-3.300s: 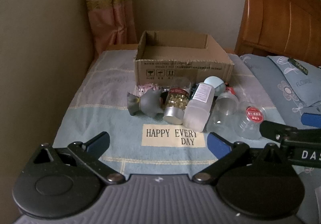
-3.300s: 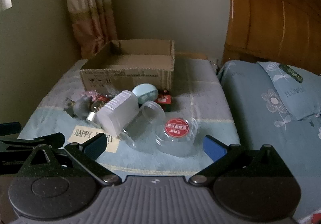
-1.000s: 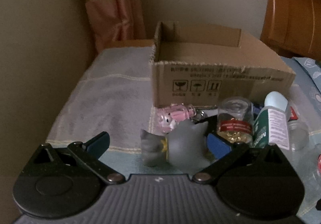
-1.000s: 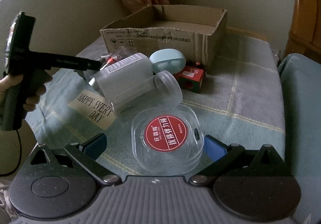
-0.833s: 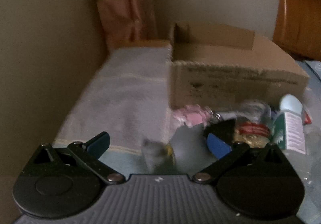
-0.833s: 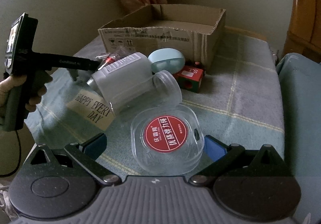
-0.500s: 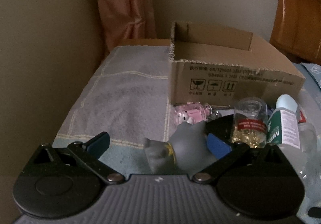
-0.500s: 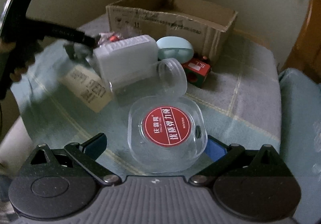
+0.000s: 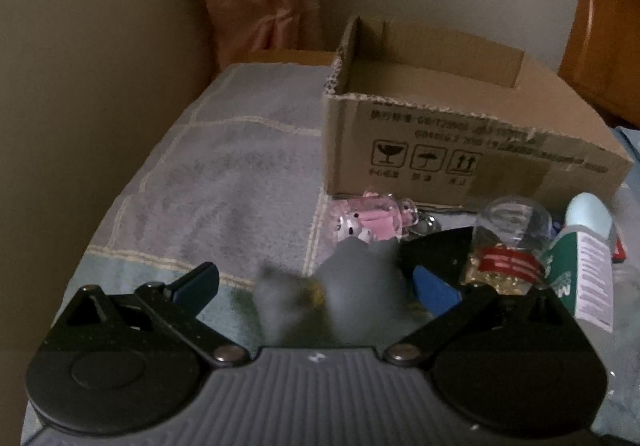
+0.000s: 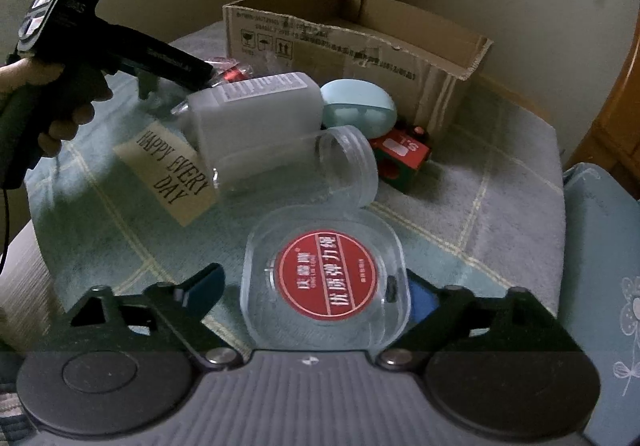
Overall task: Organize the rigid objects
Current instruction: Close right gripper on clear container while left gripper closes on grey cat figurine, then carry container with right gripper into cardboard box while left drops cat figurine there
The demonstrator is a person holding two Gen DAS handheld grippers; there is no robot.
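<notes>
1. Two grippers over one towel-covered surface (image 10: 472, 206). Right gripper (image 10: 316, 288): a clear plastic case (image 10: 326, 286) with a round red label lies flat between its blue fingers (image 10: 204, 288). Its jaws have just been closing; the right finger sits behind the case's edge, the left stands just apart from it, so no grip yet.
2. Left gripper (image 9: 316, 284): a grey toy figure (image 9: 340, 298) lies between its fingers, nearer the right one. Jaws spread wide, not pressing on it.
3. Change since a second ago: the right gripper's fingers stand nearer the case; the case fills more of the right wrist view. In the left wrist view the grey figure is now blurred.
4. Clear case: rounded square, transparent, white Chinese lettering on the red disc.
5. Grey figure: smooth, dull grey, a yellow patch at its middle; details blurred.
6. Other stock beyond the case: a clear jar (image 10: 296, 166) on its side, a white bottle (image 10: 256, 110), a pale-blue egg-shaped item (image 10: 360, 108), a red block (image 10: 402, 158), a pink figurine (image 9: 372, 222), a capsule jar (image 9: 508, 250).
7. Cardboard box (image 9: 472, 150): open-topped, behind the pile.
8. Person's hand (image 10: 60, 102) holds the left gripper's handle, seen from the right wrist.
</notes>
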